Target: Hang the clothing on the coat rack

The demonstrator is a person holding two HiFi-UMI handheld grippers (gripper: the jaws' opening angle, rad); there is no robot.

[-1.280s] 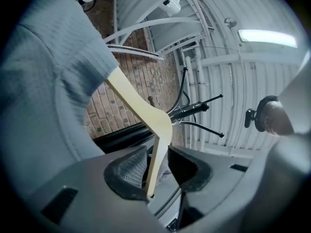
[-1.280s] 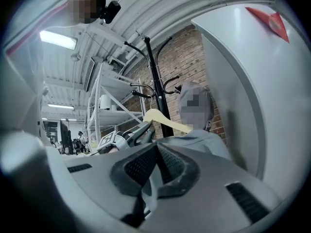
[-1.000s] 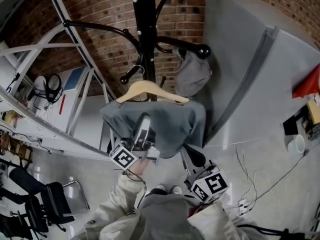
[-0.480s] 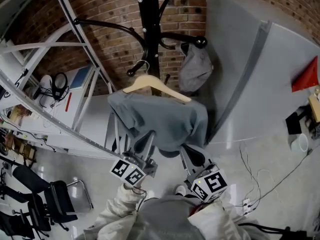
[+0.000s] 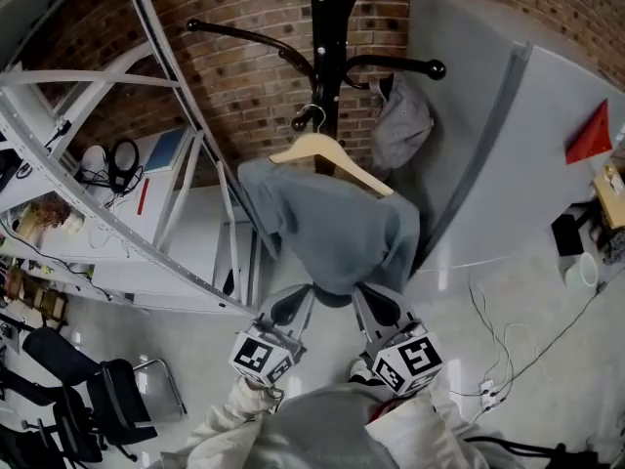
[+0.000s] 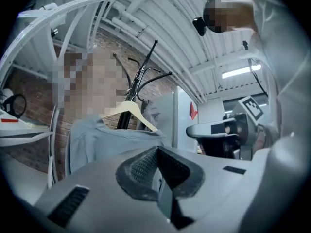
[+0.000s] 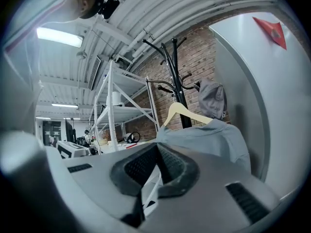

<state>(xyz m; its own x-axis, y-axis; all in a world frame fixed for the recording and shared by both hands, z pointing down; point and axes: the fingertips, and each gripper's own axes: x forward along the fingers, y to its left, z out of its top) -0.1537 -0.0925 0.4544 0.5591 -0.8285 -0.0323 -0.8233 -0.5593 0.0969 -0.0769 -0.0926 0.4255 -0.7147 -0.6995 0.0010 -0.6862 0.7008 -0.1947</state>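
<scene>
Left gripper view has the left claw (image 6: 158,152) closed, its dark ribbed pads (image 6: 141,166) meeting with nothing between them. The right claw (image 7: 156,148) is likewise closed and empty in the right gripper view. In the head view both claws point side by side toward the grey shirt (image 5: 342,228), with their tips near its lower edge and no cloth in either grip. The shirt drapes over a wooden hanger (image 5: 327,154), whose metal hook (image 5: 311,117) sits on a short peg of the black coat rack (image 5: 327,27). A grey cap (image 5: 402,125) hangs from another arm of the rack, just right of the hanger. Behind the rack is a brick wall (image 5: 244,76), with white shelving (image 5: 146,164) to the left and a grey panel (image 5: 488,145) to the right.
</scene>
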